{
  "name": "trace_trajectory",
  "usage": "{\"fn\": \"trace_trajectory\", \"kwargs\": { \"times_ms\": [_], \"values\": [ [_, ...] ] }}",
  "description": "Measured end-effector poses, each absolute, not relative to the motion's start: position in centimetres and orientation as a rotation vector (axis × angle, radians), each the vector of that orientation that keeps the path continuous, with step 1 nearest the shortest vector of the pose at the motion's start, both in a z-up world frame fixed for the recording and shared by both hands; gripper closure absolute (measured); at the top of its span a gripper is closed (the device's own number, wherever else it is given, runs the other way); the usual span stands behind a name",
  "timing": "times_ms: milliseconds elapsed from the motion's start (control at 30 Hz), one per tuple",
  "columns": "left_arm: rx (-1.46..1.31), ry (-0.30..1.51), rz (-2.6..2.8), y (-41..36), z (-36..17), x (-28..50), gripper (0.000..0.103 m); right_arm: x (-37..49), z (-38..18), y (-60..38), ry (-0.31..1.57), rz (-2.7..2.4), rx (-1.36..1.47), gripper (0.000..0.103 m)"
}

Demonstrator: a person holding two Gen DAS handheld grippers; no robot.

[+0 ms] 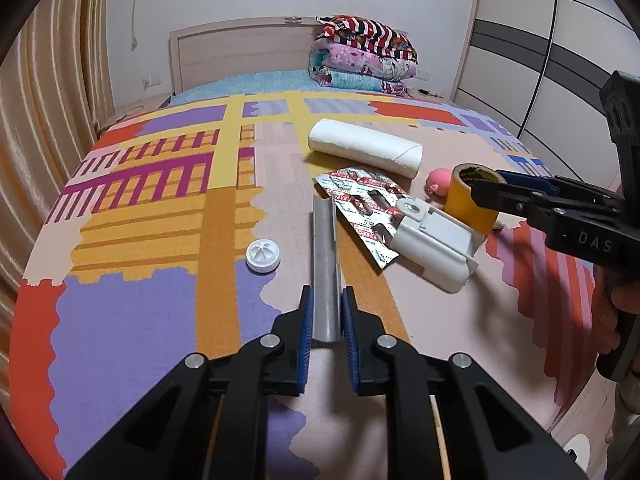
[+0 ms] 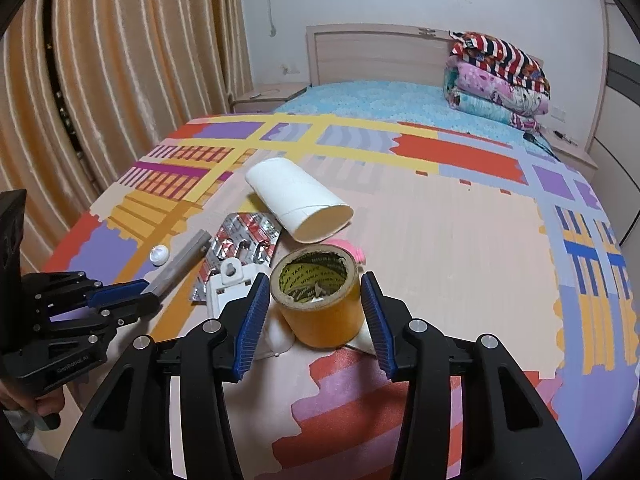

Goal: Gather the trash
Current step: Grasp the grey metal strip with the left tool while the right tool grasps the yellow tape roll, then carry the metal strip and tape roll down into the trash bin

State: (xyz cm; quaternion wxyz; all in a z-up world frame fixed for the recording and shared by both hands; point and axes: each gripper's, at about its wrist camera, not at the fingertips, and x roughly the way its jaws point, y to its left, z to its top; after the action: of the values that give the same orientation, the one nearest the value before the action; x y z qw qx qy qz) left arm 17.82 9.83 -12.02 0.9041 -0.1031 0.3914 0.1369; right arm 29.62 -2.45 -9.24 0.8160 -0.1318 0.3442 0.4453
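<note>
From the left wrist view, the left gripper [image 1: 325,312] has its blue pads closed against the near end of a grey tube [image 1: 326,264] lying on the patterned bedspread [image 1: 152,304]. The grip sits at the very end, so the long tube could swing or slip out when lifted — and its far tip touches the foil blister pack [image 1: 368,208], which might get dragged along. A white cap [image 1: 263,255] lies just beside the tube on the left, with open cover beyond it. On the right stand the white plastic case [image 1: 434,244], the paper roll [image 1: 364,148] and a pink toy [image 1: 437,182], close together.

From the right wrist view, the right gripper [image 2: 316,312] has its fingers apart on either side of the yellow tape roll [image 2: 320,300], not yet pressing it. The roll is wide and smooth; closing off-centre could tip it or push it into the case — the left finger is already close to that. To the right the bedspread is bare up to the bed's edge.
</note>
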Motion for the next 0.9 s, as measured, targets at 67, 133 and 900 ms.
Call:
{"fn": "trace_trajectory", "kwargs": {
  "times_ms": [67,133,900],
  "values": [
    [-0.209,0.803,0.285,9.8,-11.8,17.6,0.089,29.4,-9.0,-2.6,0.726,0.947,-0.282,0.057],
    [-0.208,0.794,0.288,9.7,-11.5,17.2,0.089,29.2,-8.7,-2.8,0.717,0.95,-0.272,0.057],
    [-0.102,0.71,0.196,3.8,-6.9,10.3,0.089,21.7,-5.3,-7.5,0.643,1.005,-0.239,0.057]
  ]
}}
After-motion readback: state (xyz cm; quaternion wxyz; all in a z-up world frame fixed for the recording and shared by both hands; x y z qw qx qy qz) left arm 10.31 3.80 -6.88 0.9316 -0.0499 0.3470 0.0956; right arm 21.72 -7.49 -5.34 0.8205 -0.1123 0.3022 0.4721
